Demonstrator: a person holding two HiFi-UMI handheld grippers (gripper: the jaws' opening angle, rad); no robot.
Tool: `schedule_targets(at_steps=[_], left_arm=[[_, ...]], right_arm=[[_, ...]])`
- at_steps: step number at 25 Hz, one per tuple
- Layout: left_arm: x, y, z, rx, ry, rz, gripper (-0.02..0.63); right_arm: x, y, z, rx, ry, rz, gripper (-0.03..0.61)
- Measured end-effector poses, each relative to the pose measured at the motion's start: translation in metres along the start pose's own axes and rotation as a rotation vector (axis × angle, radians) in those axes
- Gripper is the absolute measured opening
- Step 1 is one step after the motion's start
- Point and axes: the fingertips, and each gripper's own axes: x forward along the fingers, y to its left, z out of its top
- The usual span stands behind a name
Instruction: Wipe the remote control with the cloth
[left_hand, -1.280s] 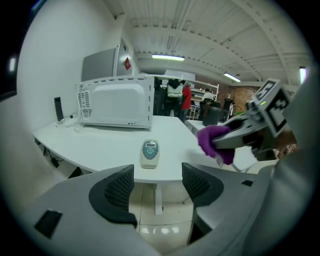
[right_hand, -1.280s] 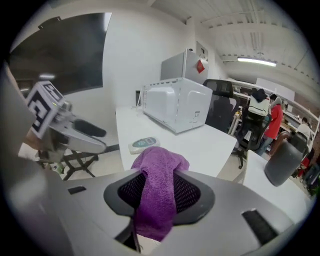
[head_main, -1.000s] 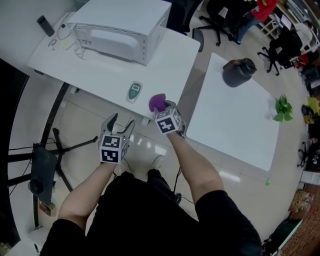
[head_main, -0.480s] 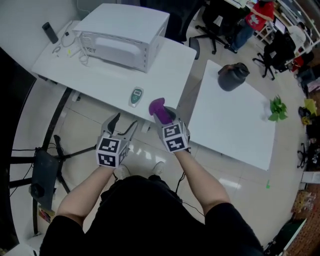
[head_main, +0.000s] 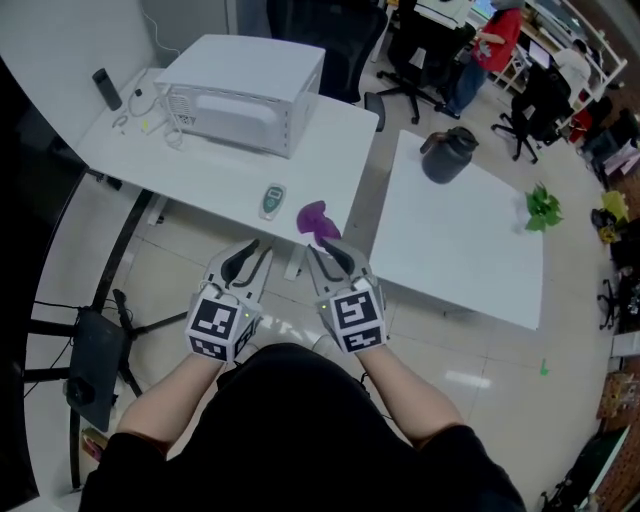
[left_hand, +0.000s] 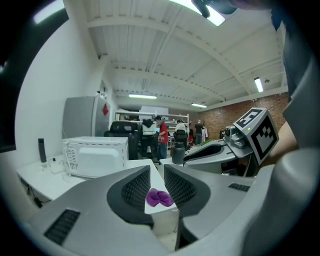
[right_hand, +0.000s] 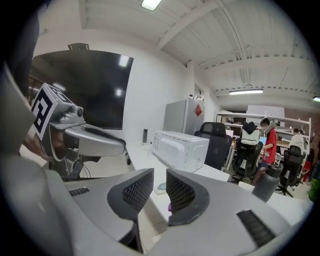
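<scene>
The remote control (head_main: 272, 200), white with a green face, lies on the white table (head_main: 215, 170) near its front edge. The purple cloth (head_main: 317, 218) sits crumpled at that table's front right corner, right of the remote. Both grippers hang over the floor in front of the table, clear of both objects. The left gripper (head_main: 249, 256) points toward the remote, and its jaws are closing with nothing between them. The right gripper (head_main: 331, 254) sits just short of the cloth, jaws also closing and empty. In the left gripper view the cloth (left_hand: 159, 198) shows far beyond the left gripper (left_hand: 156, 184). The right gripper (right_hand: 160, 191) frames the remote (right_hand: 161, 187).
A white microwave (head_main: 245, 95) stands at the table's back, with a black handset (head_main: 105, 88) and cables to its left. A second white table (head_main: 460, 240) on the right carries a dark jug (head_main: 445, 155) and a green plant (head_main: 540, 205). Office chairs stand behind, and a black stand (head_main: 95, 350) is at floor left.
Both grippers have drawn back from the table toward the person. The right gripper left the cloth lying at the table corner. Both pairs of jaws have narrowed.
</scene>
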Motion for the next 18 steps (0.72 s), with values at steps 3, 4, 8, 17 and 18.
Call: schedule_targets(at_steps=[3,4,8,17,18], left_arm=[[-0.009,-0.006,0.011,0.035,-0.044,0.009,0.0],[-0.012,-0.008,0.013,0.045,-0.052,0.009,0.0],[-0.015,-0.017,0.014,0.065,-0.052,-0.009,0.0],[-0.013,-0.02,0.006,0.063,-0.028,-0.025,0.0],[-0.013,-0.02,0.006,0.062,-0.026,-0.027,0.0]], right_arm=[[-0.014,0.009,0.008,0.008,-0.026,0.001,0.069],[-0.017,0.012,0.01,0.009,-0.03,0.001,0.065],[-0.026,0.016,0.016,0.007,-0.044,-0.008,0.04],[-0.031,0.021,0.019,0.006,-0.048,-0.014,0.02],[-0.03,0.022,0.019,0.006,-0.047,-0.011,0.02]])
